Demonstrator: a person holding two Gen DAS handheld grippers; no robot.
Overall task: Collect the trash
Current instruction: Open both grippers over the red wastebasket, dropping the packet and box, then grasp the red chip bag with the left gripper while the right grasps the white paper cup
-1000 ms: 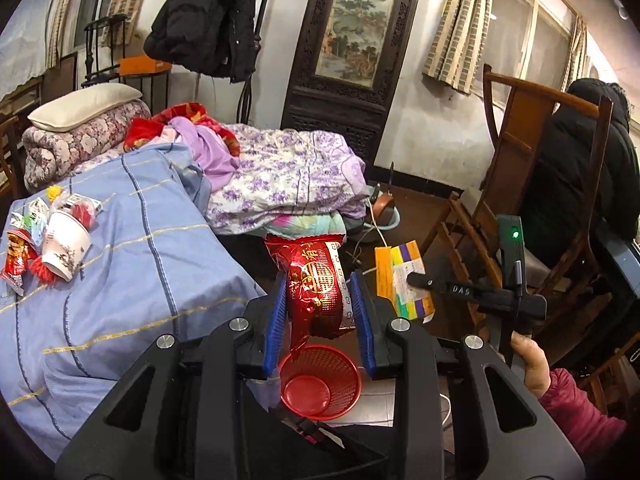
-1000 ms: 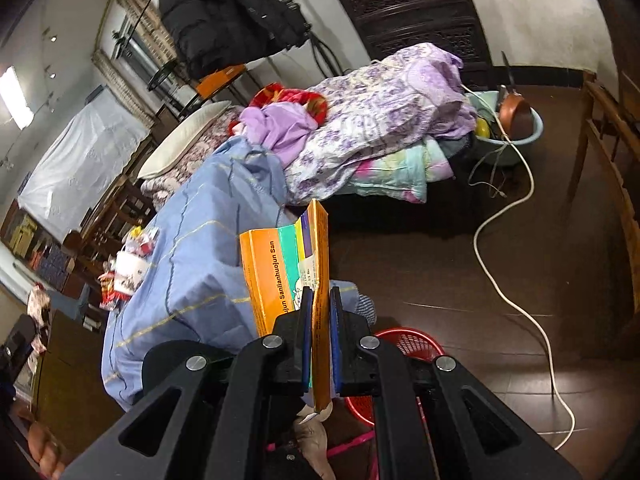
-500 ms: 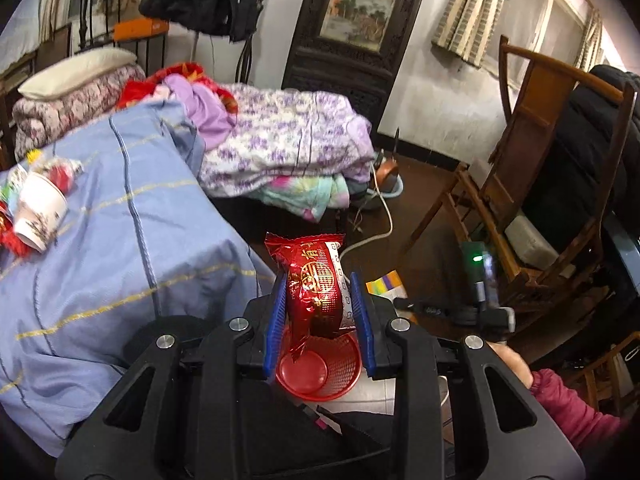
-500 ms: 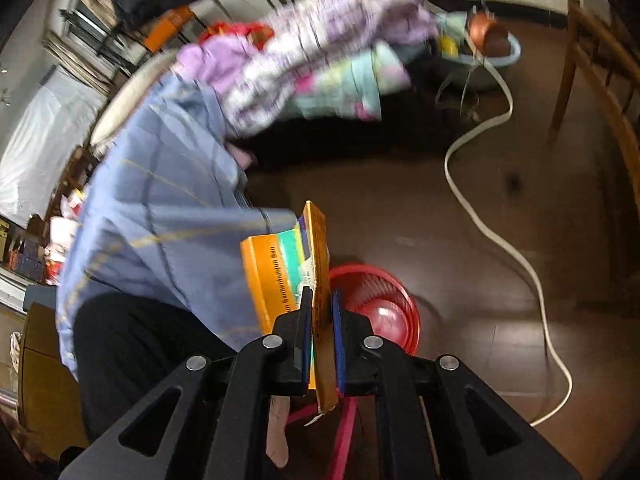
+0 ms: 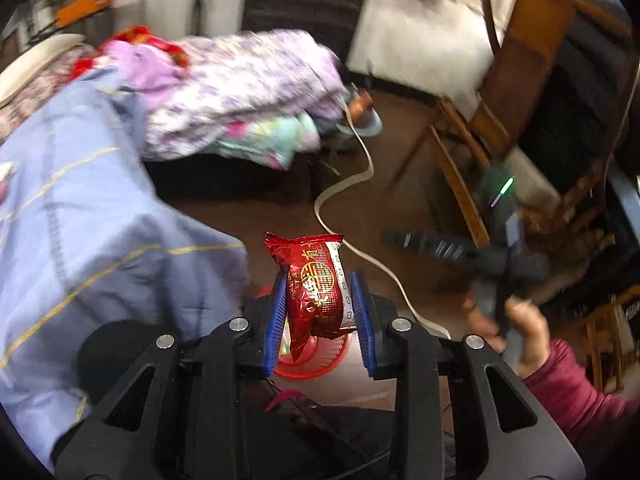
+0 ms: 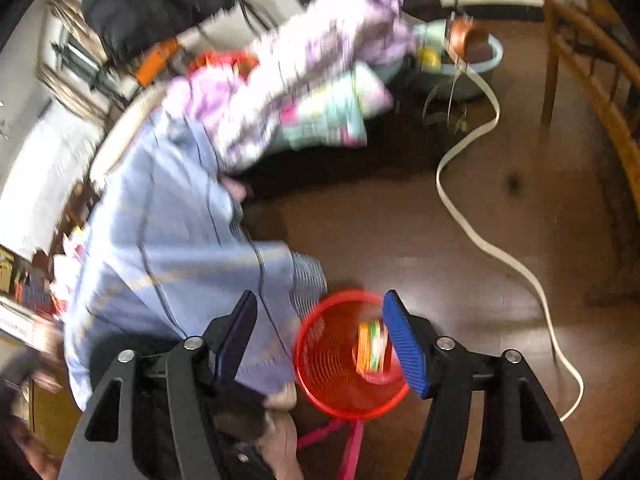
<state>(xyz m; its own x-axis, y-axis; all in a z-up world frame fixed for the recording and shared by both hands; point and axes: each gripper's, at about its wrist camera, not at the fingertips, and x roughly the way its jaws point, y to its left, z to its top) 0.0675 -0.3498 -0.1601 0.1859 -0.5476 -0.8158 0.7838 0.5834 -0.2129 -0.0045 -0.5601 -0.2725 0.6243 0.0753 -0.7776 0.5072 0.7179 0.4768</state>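
My left gripper (image 5: pixel 320 286) is shut on a red snack wrapper (image 5: pixel 316 284) and holds it above the red mesh basket (image 5: pixel 312 364), which shows just below its fingers. My right gripper (image 6: pixel 320 312) is open and empty above the same red basket (image 6: pixel 340 364). The orange box (image 6: pixel 372 346) lies inside the basket, blurred. The right gripper also shows in the left wrist view (image 5: pixel 400 237), held by a hand in a pink sleeve.
A bed with a blue sheet (image 6: pixel 168 240) and piled quilts (image 5: pixel 240 84) stands to the left. A white cable (image 6: pixel 480 240) snakes across the dark floor. A wooden chair (image 5: pixel 500 100) stands at the right. A blue basin (image 6: pixel 472 64) sits at the back.
My right gripper has opened and the orange box has dropped into the red basket. Both grippers have tilted down toward the basket; the left still holds the wrapper.
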